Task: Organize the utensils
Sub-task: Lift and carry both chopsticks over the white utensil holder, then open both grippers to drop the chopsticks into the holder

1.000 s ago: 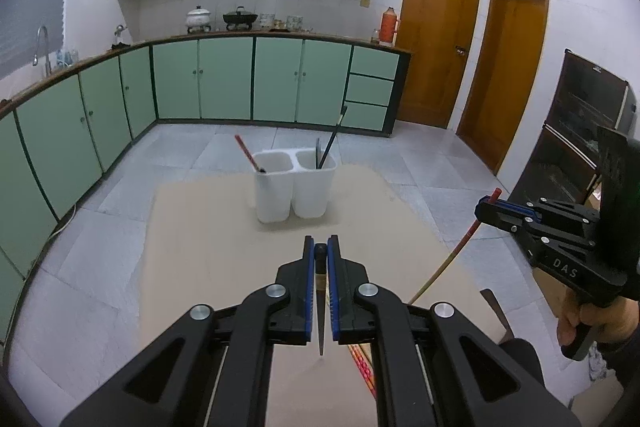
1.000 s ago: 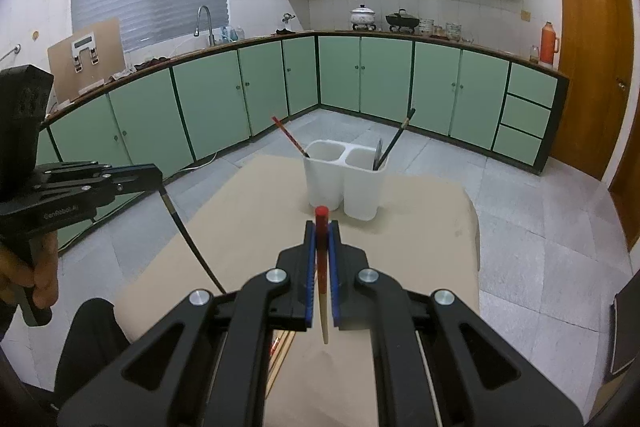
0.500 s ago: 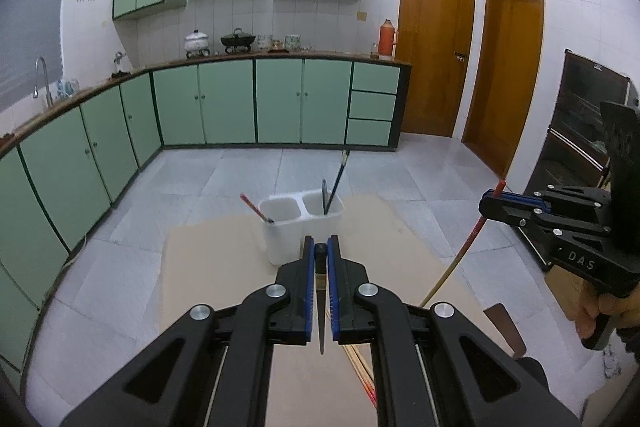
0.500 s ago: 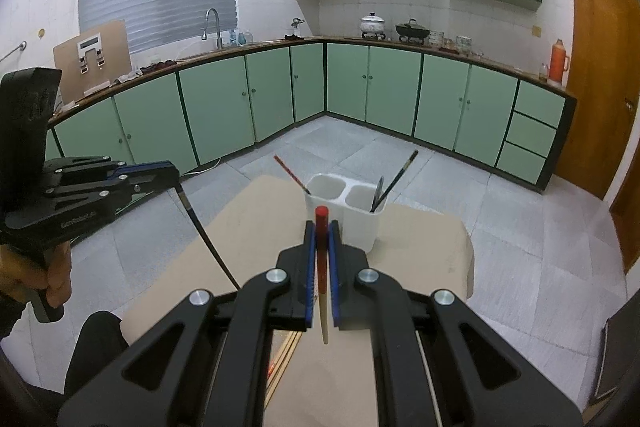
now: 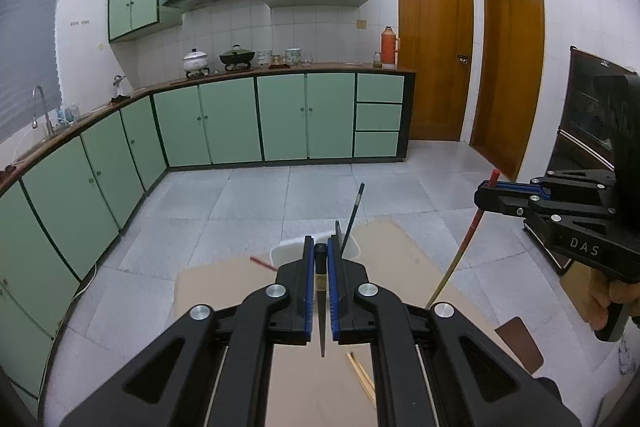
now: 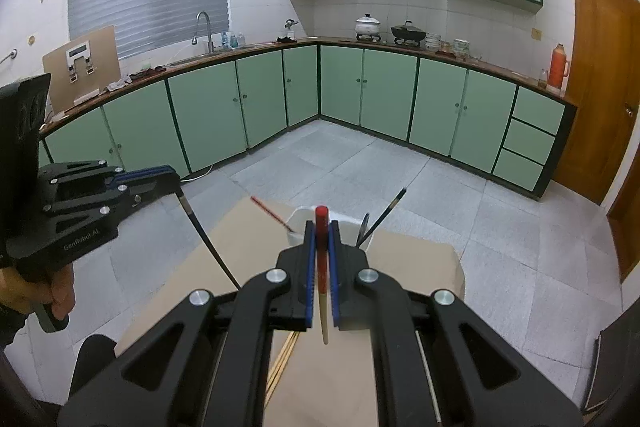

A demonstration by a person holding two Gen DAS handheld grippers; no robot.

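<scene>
My left gripper (image 5: 320, 247) is shut on a black chopstick (image 5: 321, 291) that hangs point down above the table. My right gripper (image 6: 321, 227) is shut on a red-topped chopstick (image 6: 321, 263), also hanging point down. Each gripper shows in the other's view: the right gripper (image 5: 486, 193) with its red chopstick (image 5: 464, 247), the left gripper (image 6: 170, 177) with its black chopstick (image 6: 208, 239). A white two-cell utensil holder (image 6: 300, 217) stands at the far end of the table, mostly hidden behind the fingers. It holds a red chopstick (image 6: 270, 213) and a black chopstick (image 6: 384, 213).
The beige table (image 6: 248, 239) carries loose wooden chopsticks (image 6: 282, 363) near its front edge, also seen in the left wrist view (image 5: 362, 373). Green kitchen cabinets (image 5: 280, 119) line the far walls. A dark cabinet (image 5: 588, 119) stands at the right.
Both grippers have risen and tilted upward with their chopsticks, so the holder and table have dropped low in both views and are now partly hidden by the fingers.
</scene>
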